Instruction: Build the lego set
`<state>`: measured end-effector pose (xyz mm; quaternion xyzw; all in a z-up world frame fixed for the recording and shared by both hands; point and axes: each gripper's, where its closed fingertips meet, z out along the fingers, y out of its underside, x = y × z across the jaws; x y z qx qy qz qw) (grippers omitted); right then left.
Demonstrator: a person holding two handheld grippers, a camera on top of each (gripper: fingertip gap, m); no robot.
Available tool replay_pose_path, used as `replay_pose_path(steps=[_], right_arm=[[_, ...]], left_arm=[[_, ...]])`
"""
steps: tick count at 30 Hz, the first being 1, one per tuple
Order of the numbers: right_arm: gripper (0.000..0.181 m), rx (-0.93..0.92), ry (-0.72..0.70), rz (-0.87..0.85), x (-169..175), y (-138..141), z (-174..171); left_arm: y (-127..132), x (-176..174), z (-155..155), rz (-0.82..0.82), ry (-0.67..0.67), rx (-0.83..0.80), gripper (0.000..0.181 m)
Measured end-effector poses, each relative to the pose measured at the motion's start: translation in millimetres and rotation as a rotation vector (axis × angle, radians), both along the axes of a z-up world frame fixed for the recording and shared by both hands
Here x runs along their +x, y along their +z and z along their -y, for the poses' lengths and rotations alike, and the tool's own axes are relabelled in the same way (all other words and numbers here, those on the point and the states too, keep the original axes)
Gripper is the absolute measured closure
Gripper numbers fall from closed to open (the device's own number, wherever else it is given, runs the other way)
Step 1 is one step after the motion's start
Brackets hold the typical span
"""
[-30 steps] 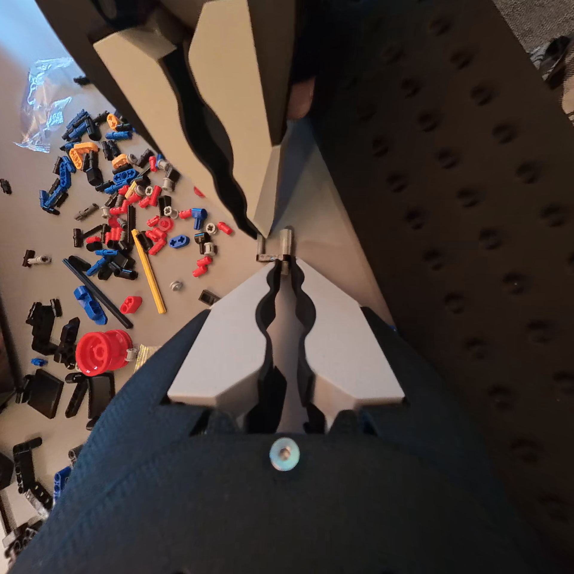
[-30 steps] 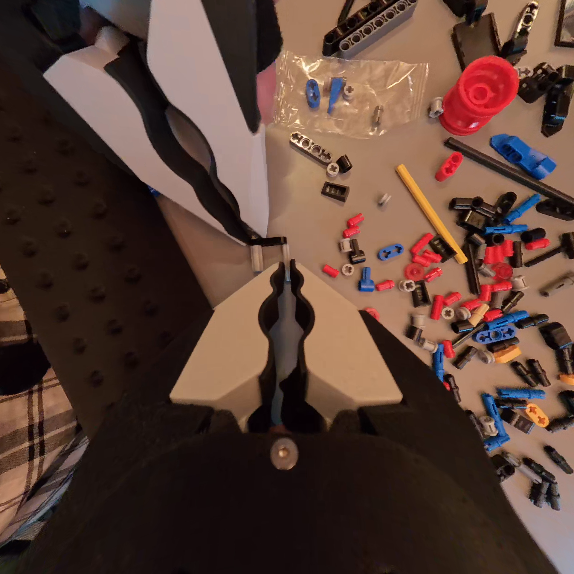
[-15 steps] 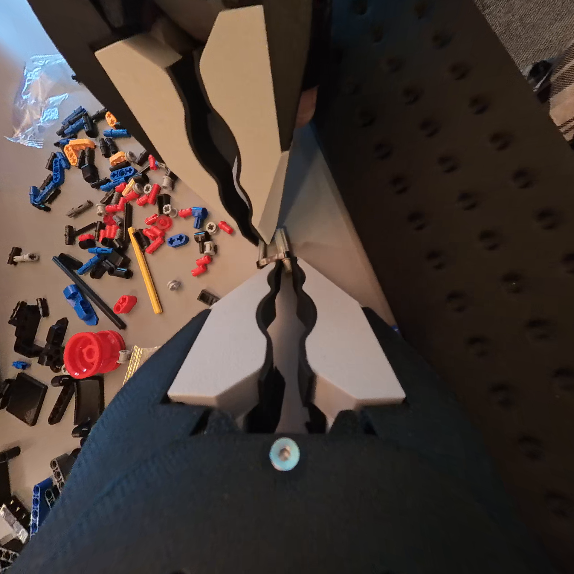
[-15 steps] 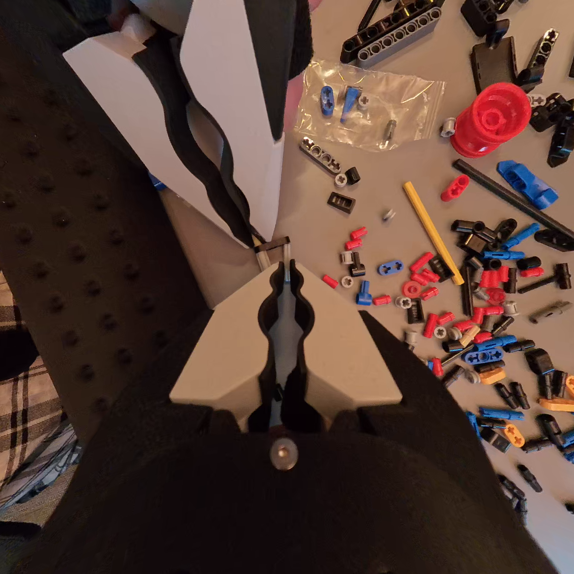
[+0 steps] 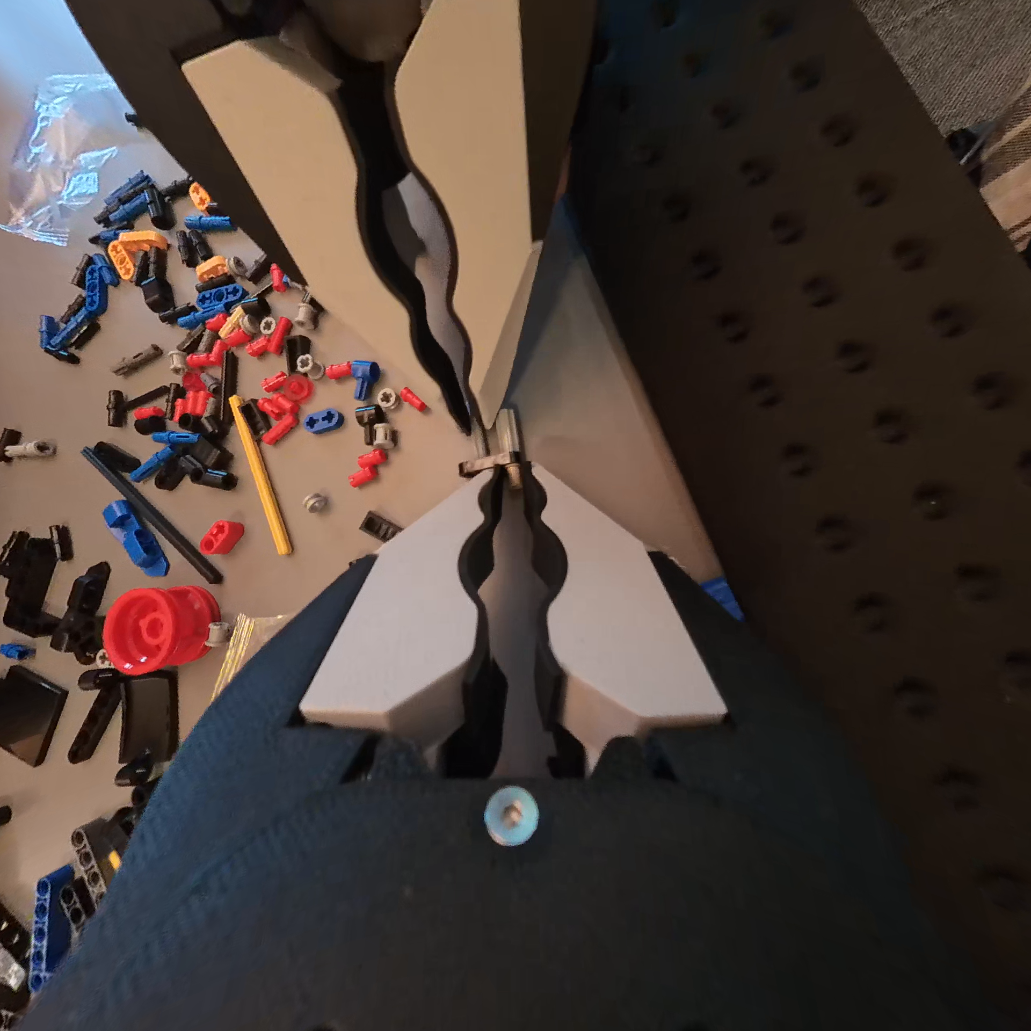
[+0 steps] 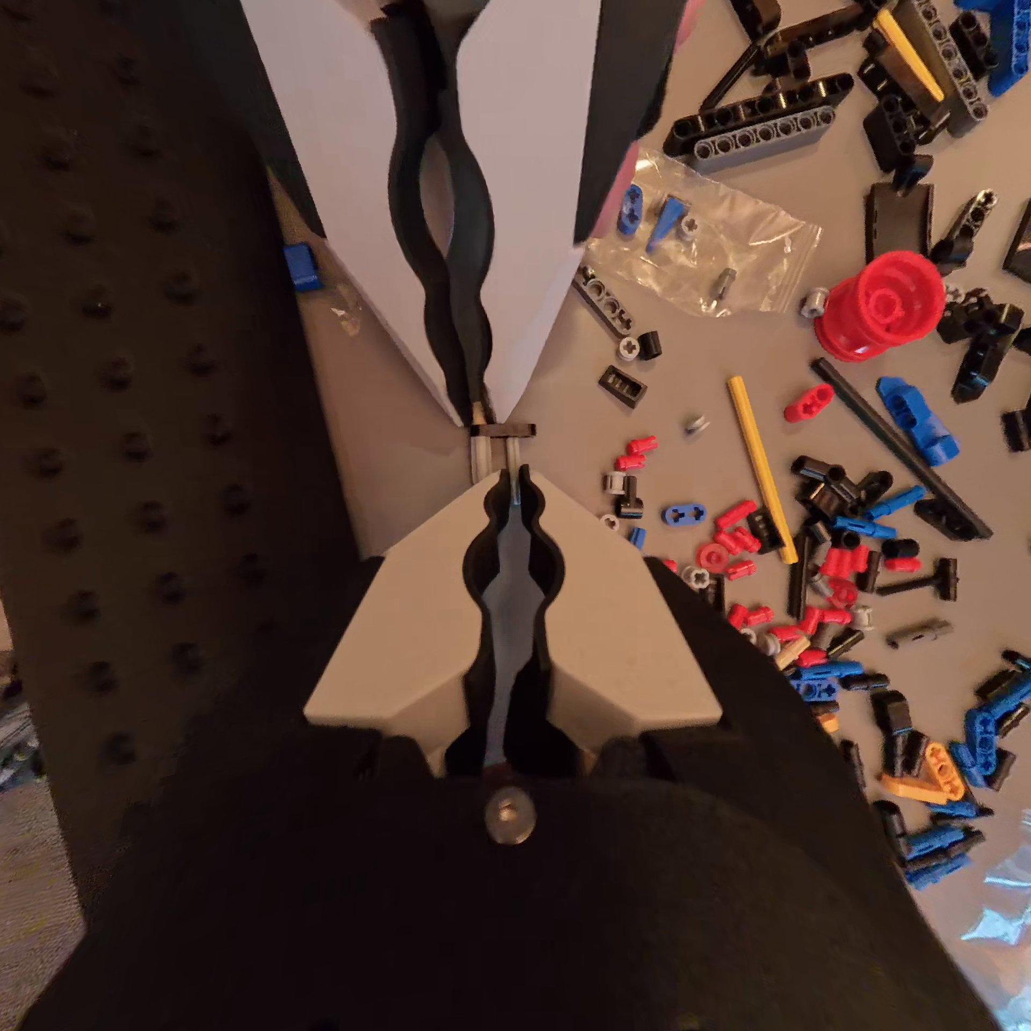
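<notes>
My left gripper [image 5: 505,482] is pinched on a grey pin [image 5: 509,442], and my right gripper [image 6: 513,481] looks clamped on the second pin [image 6: 512,458], tip to tip above the table [image 6: 697,413]. A black link [image 6: 502,430] lies crosswise joining both pins, which point along the fingers.

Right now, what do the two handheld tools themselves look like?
Each tool, left and right, has two pale grey wedge-shaped fingers lined with wavy black pads, on a dark textured body with a silver screw. The other tool's dark body is dimpled.
</notes>
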<state>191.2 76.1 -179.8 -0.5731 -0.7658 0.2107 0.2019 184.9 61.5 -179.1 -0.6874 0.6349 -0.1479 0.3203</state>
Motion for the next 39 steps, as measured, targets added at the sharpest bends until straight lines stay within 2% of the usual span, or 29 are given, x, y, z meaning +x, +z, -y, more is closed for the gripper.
replay_pose_path(steps=[19, 31, 39], right_arm=[[0.180, 0.048, 0.015, -0.006, -2.9, 0.6, -6.3], [0.180, 0.238, -0.036, -0.030, -2.5, 2.4, -8.9], [0.179, 0.457, -0.072, -0.079, -4.5, 4.4, -11.4]], left_arm=[[-0.4, -0.4, 0.0, 0.012, -0.056, -0.027, 0.177], [-0.2, -0.1, -0.7, 0.027, -0.054, -0.044, 0.178], [0.0, -0.2, -1.1, 0.037, -0.061, -0.053, 0.178]])
